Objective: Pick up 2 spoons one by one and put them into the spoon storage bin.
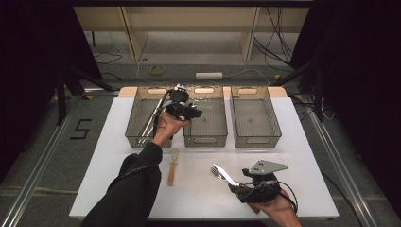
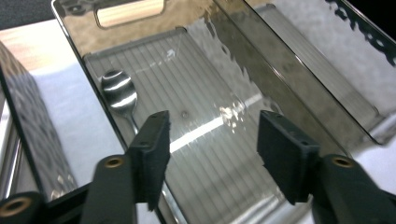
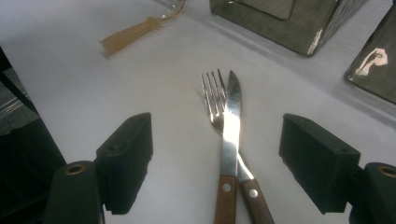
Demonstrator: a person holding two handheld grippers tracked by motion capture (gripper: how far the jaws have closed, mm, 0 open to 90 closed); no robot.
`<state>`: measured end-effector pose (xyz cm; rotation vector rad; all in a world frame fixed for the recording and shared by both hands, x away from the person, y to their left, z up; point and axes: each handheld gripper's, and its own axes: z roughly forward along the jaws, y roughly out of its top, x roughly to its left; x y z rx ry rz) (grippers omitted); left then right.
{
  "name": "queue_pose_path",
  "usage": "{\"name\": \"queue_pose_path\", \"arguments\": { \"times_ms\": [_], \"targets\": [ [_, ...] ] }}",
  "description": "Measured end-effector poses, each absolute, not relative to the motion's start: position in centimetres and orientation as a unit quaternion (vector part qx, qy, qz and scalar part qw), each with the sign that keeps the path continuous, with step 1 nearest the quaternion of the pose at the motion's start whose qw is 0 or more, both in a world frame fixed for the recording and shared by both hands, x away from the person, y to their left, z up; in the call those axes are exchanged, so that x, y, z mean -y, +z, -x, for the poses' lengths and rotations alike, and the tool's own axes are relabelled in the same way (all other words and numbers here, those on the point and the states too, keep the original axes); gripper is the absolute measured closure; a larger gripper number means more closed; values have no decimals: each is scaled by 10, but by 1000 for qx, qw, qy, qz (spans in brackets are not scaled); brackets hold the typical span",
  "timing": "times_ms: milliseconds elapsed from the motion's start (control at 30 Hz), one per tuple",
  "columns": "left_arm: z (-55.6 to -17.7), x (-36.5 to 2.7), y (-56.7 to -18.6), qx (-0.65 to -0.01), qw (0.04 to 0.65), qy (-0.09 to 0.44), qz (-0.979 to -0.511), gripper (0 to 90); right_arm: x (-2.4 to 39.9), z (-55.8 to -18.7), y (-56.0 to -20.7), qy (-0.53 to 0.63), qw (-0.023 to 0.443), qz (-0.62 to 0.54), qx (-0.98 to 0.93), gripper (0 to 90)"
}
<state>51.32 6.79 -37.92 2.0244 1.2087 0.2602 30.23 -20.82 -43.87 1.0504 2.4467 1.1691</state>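
Steel spoon point(image 2: 119, 93) in tray point(image 2: 261, 74), beyond open left gripper point(image 2: 212, 149).

White table point(image 1: 293, 156) bearing 3 smoked-grey transparent bins side by side along its far edge: left bin point(image 1: 137, 124), middle bin point(image 1: 206, 137) and right bin point(image 1: 255, 138), each with a slotted handle cut into its end wall. On the bare surface in front of the left and middle bins lies 1 spoon with a clear bowl and a tan handle point(image 1: 172, 166), handle toward the near edge. Toward the near right lie 1 fork point(image 3: 213, 100) and 1 knife point(image 3: 231, 126), both with riveted wooden handles; the knife blade crosses over the fork's neck, and the tines show just left of the blade tip.
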Motion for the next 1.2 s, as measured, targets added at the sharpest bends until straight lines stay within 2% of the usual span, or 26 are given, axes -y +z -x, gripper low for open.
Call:
{"name": "queue_pose_path", "arguments": {
  "times_ms": [133,400,667,1200],
  "targets": [
    [-497,-75,-378,-459,358,97,-807,339,208,-302,-438,399,116,-359,-836,270],
    [-461,-94,-381,-450,358,94,-813,278,207,-302,-439,399,116,-359,-836,270],
    [-436,-100,-392,-452,322,122,-823,253,206,-301,-439,397,116,-358,-837,270],
    [-390,-100,-412,-469,289,135,-824,229,205,-300,-439,396,119,-356,-838,270]
  ]
}}
